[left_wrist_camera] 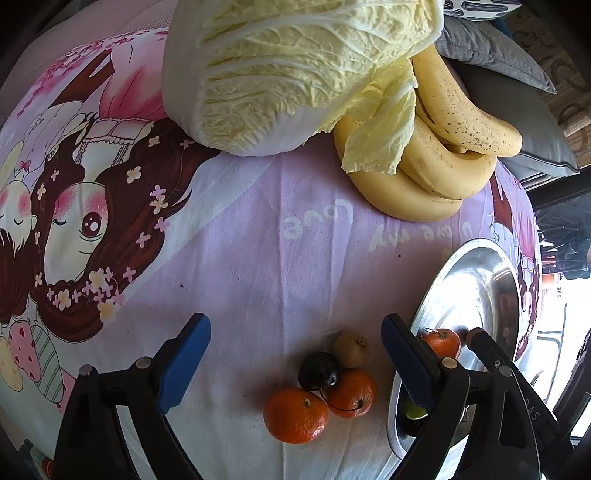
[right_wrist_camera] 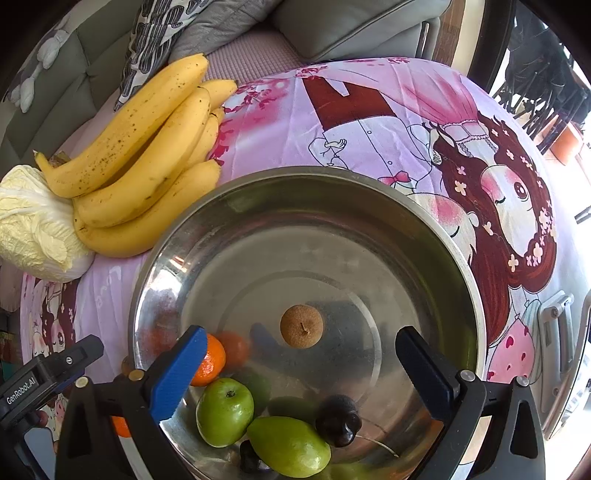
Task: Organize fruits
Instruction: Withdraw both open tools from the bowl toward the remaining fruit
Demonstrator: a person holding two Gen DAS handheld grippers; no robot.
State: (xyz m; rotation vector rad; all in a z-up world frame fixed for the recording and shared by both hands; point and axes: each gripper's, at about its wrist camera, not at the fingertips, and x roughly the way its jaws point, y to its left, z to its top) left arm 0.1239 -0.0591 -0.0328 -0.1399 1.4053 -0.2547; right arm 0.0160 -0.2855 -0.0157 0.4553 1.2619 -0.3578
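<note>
My left gripper (left_wrist_camera: pixel 295 350) is open and empty above the cloth, with two tangerines (left_wrist_camera: pixel 295 415), a dark cherry (left_wrist_camera: pixel 317 373) and a brown kiwi (left_wrist_camera: pixel 350 349) lying between its fingers. The steel bowl (left_wrist_camera: pixel 465 280) is to its right and holds a tangerine (left_wrist_camera: pixel 441 342). My right gripper (right_wrist_camera: pixel 301 365) is open and empty over the bowl (right_wrist_camera: pixel 258 192). In the right wrist view the bowl holds a small brown fruit (right_wrist_camera: pixel 301 326), a tangerine (right_wrist_camera: pixel 210 363), two green fruits (right_wrist_camera: pixel 224 411), and dark cherries (right_wrist_camera: pixel 338 420).
A bunch of bananas (left_wrist_camera: pixel 436 155) and a napa cabbage (left_wrist_camera: pixel 288 70) lie at the far side of the pink cartoon-print cloth (left_wrist_camera: pixel 258 240). Grey sofa cushions (right_wrist_camera: pixel 351 26) are beyond the table. The left gripper's body (right_wrist_camera: pixel 44 373) shows left of the bowl.
</note>
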